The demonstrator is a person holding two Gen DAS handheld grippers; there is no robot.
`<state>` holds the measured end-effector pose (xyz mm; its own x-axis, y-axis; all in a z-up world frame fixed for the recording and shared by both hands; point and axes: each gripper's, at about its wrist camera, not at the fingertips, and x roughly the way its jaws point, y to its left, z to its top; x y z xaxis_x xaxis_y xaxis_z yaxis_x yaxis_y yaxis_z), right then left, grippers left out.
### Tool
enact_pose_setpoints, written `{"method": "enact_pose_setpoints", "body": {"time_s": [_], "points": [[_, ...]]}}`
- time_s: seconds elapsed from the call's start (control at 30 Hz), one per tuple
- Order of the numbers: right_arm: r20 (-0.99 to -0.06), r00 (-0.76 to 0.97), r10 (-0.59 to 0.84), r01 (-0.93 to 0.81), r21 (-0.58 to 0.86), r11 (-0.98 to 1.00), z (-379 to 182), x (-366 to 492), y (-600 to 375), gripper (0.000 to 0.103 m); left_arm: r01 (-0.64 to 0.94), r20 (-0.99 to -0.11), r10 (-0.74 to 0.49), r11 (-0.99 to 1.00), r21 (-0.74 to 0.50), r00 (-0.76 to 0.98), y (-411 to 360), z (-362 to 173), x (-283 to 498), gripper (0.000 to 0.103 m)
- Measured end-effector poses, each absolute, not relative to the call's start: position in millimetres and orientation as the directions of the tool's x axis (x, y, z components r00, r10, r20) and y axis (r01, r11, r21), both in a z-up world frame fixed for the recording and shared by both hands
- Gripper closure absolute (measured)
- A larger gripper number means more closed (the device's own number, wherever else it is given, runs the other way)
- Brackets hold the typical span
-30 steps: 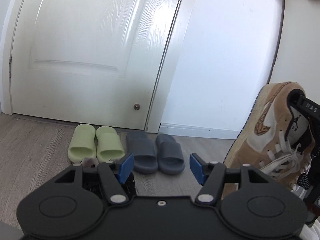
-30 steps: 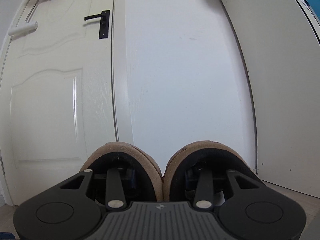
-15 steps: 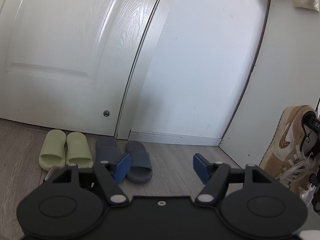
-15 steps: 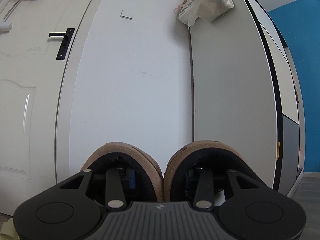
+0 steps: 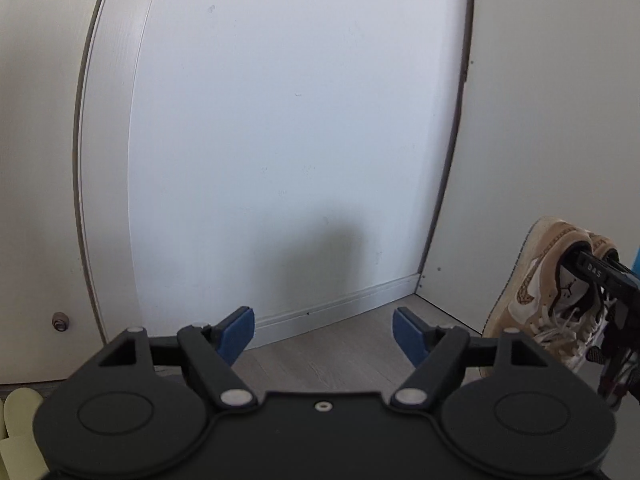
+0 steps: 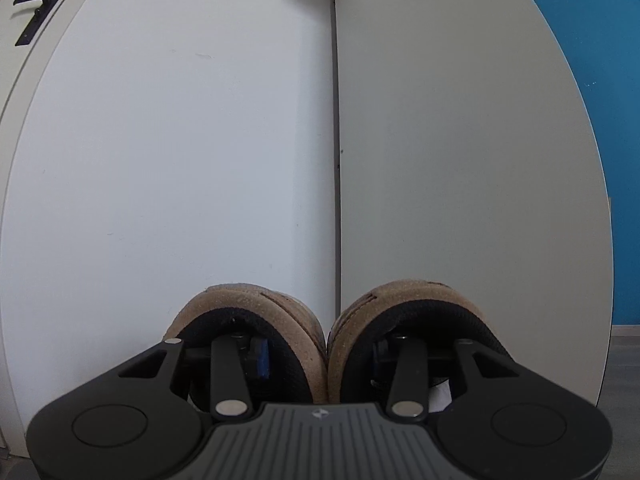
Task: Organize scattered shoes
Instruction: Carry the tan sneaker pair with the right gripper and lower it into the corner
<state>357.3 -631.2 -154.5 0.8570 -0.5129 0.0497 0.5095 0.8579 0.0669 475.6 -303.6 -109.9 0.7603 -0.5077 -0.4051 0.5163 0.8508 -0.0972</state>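
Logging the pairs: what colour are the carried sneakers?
Tan and white sneakers, white laces; clearest in the left wrist view.

Our left gripper (image 5: pixel 323 334) is opening, with nothing between its blue pads. Our right gripper (image 6: pixel 320 354) has one finger inside each sneaker (image 6: pixel 256 320), carrying the pair.

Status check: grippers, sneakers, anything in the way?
Left gripper empty, opening. Right gripper carries both tan sneakers, one finger inside each. Floor ahead bare.

The floor (image 5: pixel 352 356) in front of the left claw (image 5: pixel 324 330) is bare up to the white wall (image 5: pixel 288 140). The wall blocks the way ahead. On the right, a grey panel (image 5: pixel 552 128) and the hanging sneakers (image 5: pixel 548 292) narrow the corner.
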Motion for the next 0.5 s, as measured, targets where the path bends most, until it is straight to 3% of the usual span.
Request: {"method": "enact_pose_setpoints", "body": {"time_s": [0.27,0.5], "points": [[-0.132,0.836,-0.532,0.546,0.128,0.828,-193.0,421.2,-693.5,0.059,0.503,-0.578,-0.433,0.863,-0.045,0.692,-387.9,-145.0,486.4,0.026],[-0.217,0.858,-0.465,0.484,0.043,0.874,-230.3,440.8,-719.8,0.059,0.524,-0.66,-0.409,0.851,-0.027,0.63,-474.8,-201.0,501.1,0.026]]}}
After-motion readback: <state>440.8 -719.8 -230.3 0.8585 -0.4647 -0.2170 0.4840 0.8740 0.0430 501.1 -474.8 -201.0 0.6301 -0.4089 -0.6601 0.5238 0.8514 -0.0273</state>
